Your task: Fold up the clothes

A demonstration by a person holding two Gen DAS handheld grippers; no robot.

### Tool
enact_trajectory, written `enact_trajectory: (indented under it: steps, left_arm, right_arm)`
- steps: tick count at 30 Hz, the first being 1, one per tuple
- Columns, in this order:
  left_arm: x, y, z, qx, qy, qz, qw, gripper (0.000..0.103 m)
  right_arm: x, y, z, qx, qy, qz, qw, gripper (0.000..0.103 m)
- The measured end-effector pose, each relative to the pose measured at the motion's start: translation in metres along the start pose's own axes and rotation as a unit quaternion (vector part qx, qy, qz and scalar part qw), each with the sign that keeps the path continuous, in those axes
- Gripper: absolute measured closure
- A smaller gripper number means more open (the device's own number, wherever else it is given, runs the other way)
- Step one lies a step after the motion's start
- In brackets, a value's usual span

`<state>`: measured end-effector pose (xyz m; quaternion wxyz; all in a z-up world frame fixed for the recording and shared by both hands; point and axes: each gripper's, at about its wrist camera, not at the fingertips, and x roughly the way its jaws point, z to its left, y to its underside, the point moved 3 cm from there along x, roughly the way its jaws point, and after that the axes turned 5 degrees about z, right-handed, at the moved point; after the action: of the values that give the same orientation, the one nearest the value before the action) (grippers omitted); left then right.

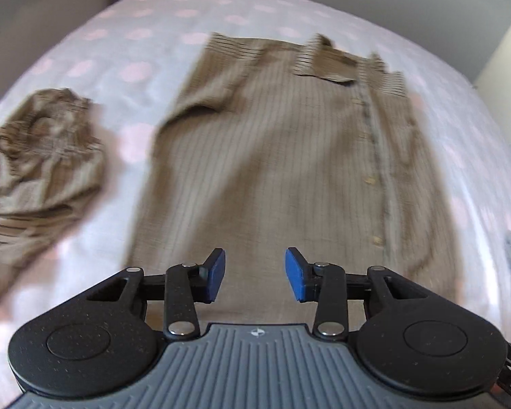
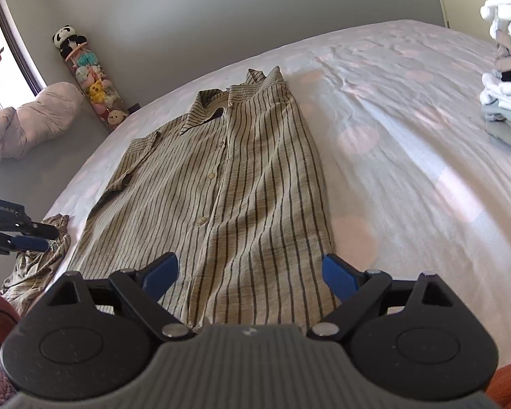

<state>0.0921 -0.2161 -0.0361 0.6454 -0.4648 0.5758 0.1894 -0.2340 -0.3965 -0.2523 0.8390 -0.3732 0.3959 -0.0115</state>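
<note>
Crumpled striped garment (image 1: 41, 167) lies near the bed's left edge, untouched. My left gripper (image 1: 255, 274) hovers over the shirt's hem, jaws moderately apart, holding nothing. Striped button-up shirt (image 2: 221, 184) lies flat along the middle of the bed (image 2: 408, 129), collar toward the far edge, hem toward me; its right side looks already folded inward over the placket. My right gripper (image 2: 250, 274) is wide apart above the hem, empty. Stack of folded laundry (image 2: 506, 68) sits at the bed's right edge.

Judgement: thin, limp cloth, light, will drape and slide. Pinch the left sleeve (image 2: 133, 160) edge and hem corner, fold inward.
</note>
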Motion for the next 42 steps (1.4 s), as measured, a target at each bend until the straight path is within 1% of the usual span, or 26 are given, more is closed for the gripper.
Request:
enact_trajectory:
  steps: [1,3,5,7,9,11,14,15,18,19,20,22,23,26,29,33,36,38,39,42]
  left_arm:
    - [0.0,-0.006,0.009,0.0,-0.022,0.009,0.9997,0.067]
    - [0.008,-0.012,0.025,0.002,-0.05,0.039,0.998,0.066]
    - [0.02,-0.014,0.039,0.004,-0.068,0.073,0.995,0.066]
    - [0.038,-0.011,0.053,0.011,-0.079,0.11,0.9907,0.066]
    - [0.056,-0.007,0.064,0.011,-0.078,0.148,0.9859,0.066]
    - [0.07,-0.002,0.073,0.0,-0.075,0.173,0.982,0.066]
    - [0.087,0.005,0.081,-0.001,-0.07,0.197,0.9779,0.061]
    - [0.092,0.006,0.085,-0.007,-0.069,0.206,0.976,0.061]
    - [0.101,0.012,0.093,-0.031,-0.042,0.23,0.9719,0.061]
    - [0.102,0.014,0.093,-0.03,-0.033,0.235,0.971,0.07]
    - [0.103,0.016,0.092,-0.027,-0.025,0.24,0.97,0.082]
    - [0.1,0.019,0.091,-0.024,-0.016,0.243,0.9696,0.094]
    - [0.097,0.02,0.09,-0.021,-0.008,0.24,0.9704,0.098]
    - [0.078,0.02,0.078,0.005,0.018,0.226,0.974,0.101]
    - [0.052,0.017,0.058,0.04,0.044,0.205,0.9769,0.102]
    - [0.026,0.005,0.022,0.083,0.071,0.191,0.9756,0.102]
    - [0.024,-0.011,-0.006,0.113,0.083,0.198,0.9701,0.102]
    - [0.034,-0.023,-0.028,0.136,0.092,0.209,0.9641,0.102]
    - [0.04,-0.029,-0.039,0.148,0.096,0.214,0.9607,0.102]
    - [0.058,-0.033,-0.068,0.18,0.105,0.229,0.9508,0.102]
  right_arm:
    - [0.001,-0.001,-0.004,0.008,-0.006,0.003,1.0,0.01]
    - [0.005,-0.003,-0.01,0.027,-0.017,0.012,0.999,0.01]
    - [0.009,-0.004,-0.014,0.042,-0.025,0.02,0.999,0.01]
    - [0.009,-0.004,-0.011,0.038,-0.026,0.019,0.999,0.01]
    - [0.007,-0.003,-0.009,0.034,-0.023,0.012,0.999,0.01]
    - [0.005,-0.003,-0.008,0.036,-0.019,0.007,0.999,0.01]
    - [0.003,-0.004,-0.009,0.044,-0.015,0.001,0.999,0.01]
    - [0.003,-0.004,-0.008,0.042,-0.012,0.0,0.999,0.01]
    - [0.002,-0.004,-0.005,0.031,-0.004,-0.004,1.0,0.01]
    - [0.002,-0.003,-0.003,0.025,0.0,-0.004,1.0,0.01]
    - [0.002,-0.003,-0.001,0.02,0.005,-0.004,1.0,0.01]
    - [0.003,-0.003,0.002,0.01,0.015,-0.002,1.0,0.01]
    - [0.004,-0.003,0.003,0.005,0.02,-0.001,1.0,0.01]
    - [0.005,-0.002,0.005,-0.006,0.03,0.002,1.0,0.01]
    - [0.007,-0.001,0.008,-0.019,0.039,0.007,0.999,0.01]
    - [0.011,-0.001,0.017,-0.045,0.055,0.021,0.997,0.01]
    - [0.014,0.001,0.027,-0.075,0.071,0.032,0.994,0.011]
    - [0.015,0.002,0.031,-0.091,0.081,0.033,0.992,0.011]
    - [0.015,0.002,0.031,-0.092,0.083,0.035,0.992,0.011]
    - [0.016,0.001,0.03,-0.089,0.086,0.04,0.991,0.012]
